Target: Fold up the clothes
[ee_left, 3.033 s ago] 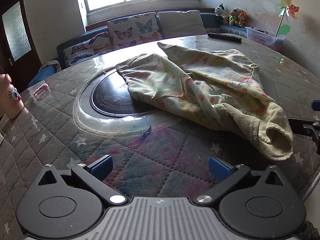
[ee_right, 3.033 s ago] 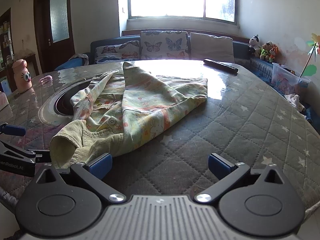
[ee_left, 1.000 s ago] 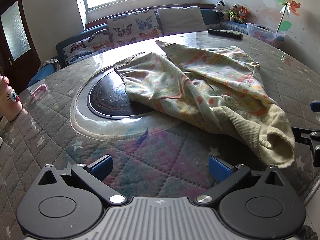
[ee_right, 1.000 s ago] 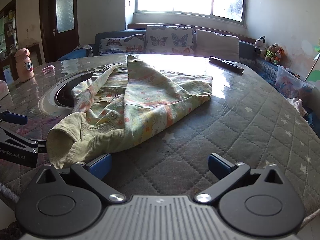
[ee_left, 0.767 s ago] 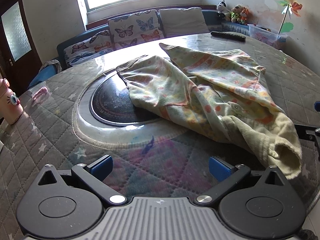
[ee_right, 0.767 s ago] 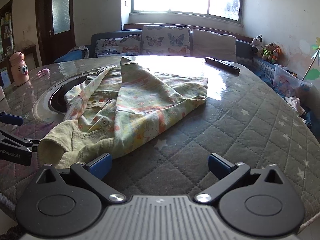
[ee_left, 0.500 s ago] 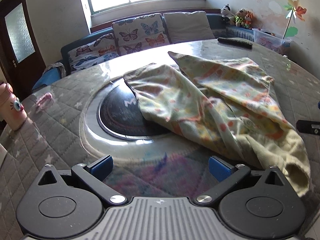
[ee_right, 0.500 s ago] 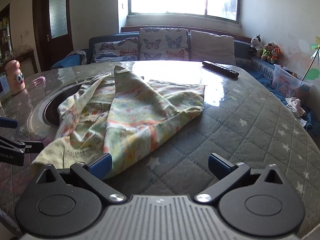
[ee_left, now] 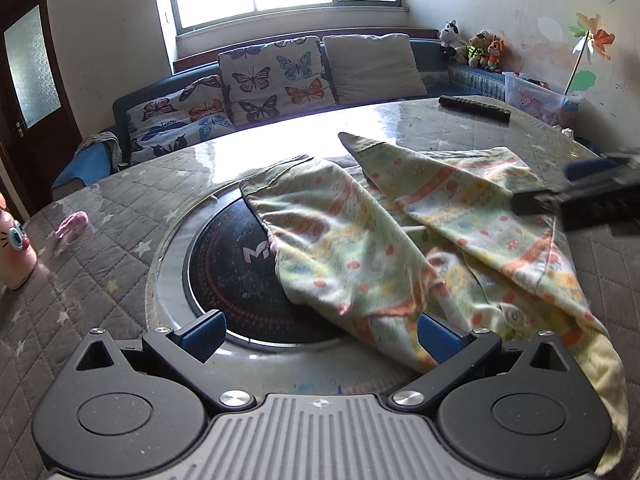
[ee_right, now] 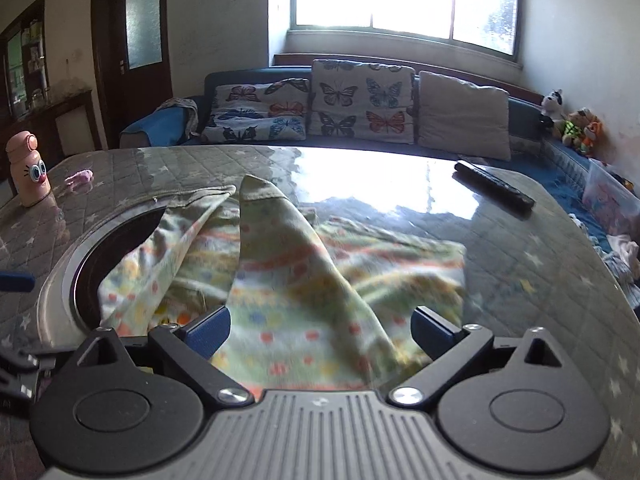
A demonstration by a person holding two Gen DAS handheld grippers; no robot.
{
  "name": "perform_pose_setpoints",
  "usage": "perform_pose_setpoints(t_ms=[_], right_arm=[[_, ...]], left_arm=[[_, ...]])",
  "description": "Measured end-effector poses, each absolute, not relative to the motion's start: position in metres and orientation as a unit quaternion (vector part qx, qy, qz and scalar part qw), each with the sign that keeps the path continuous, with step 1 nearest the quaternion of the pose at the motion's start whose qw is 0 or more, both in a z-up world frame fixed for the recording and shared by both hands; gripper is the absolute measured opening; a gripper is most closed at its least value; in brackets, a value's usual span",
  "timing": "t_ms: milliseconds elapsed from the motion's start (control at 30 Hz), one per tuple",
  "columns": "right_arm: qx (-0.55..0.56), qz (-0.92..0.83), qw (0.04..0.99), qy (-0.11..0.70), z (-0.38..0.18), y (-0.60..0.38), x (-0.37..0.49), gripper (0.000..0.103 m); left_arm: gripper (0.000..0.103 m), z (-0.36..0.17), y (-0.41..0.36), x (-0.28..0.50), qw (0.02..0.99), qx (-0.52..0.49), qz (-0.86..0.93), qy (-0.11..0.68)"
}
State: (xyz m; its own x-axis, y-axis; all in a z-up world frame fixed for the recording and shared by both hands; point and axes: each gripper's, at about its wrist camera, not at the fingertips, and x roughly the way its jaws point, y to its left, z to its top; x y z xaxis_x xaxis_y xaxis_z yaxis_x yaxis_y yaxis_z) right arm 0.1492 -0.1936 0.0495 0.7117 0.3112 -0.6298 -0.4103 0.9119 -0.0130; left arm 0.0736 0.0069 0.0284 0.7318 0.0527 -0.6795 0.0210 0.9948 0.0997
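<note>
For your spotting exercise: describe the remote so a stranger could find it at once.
Start at the round quilted table. Look to its far right edge, past the crumpled garment, toward the sofa. The remote lies flat there: a long, thin black bar, the only dark thing on that glossy stretch.

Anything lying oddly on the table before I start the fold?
The garment is crumpled, not flat: one part drapes over the dark inset cooktop, and a corner peaks upward.

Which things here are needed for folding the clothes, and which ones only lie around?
Needed: crumpled pale yellow patterned garment; left gripper; right gripper, both open.

Lying around: black remote control; pink cartoon-face bottle; small pink object; round black hotplate.
</note>
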Motion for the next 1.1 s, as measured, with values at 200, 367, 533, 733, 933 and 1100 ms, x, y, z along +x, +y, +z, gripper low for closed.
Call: perform_pose_setpoints(t_ms=[200,367,533,733,933,1100], right_arm=[[-0.101,0.214,0.915,0.328,0.042,-0.161,0.202,0.088],[-0.104,0.213,0.907,0.349,0.024,-0.151,0.239,0.075],[-0.084,0.230,0.893,0.378,0.007,-0.152,0.258,0.036],[-0.052,0.232,0.902,0.359,0.021,-0.171,0.248,0.005],[-0.028,0.183,0.927,0.326,0.041,-0.218,0.220,0.004],[0.006,0.115,0.940,0.321,0.045,-0.275,0.185,0.004]], left_arm=[[0.103,0.026,0.012,0.085,0.928,0.037,0.002,0.370],[0.103,0.024,0.015,0.095,0.927,0.030,-0.003,0.374],[0.103,0.025,0.012,0.107,0.928,0.028,-0.009,0.371],[0.101,0.028,0.002,0.124,0.932,0.026,-0.013,0.361],[0.088,0.019,-0.011,0.136,0.929,0.036,-0.020,0.368],[0.079,0.010,-0.018,0.137,0.926,0.053,-0.023,0.374]])
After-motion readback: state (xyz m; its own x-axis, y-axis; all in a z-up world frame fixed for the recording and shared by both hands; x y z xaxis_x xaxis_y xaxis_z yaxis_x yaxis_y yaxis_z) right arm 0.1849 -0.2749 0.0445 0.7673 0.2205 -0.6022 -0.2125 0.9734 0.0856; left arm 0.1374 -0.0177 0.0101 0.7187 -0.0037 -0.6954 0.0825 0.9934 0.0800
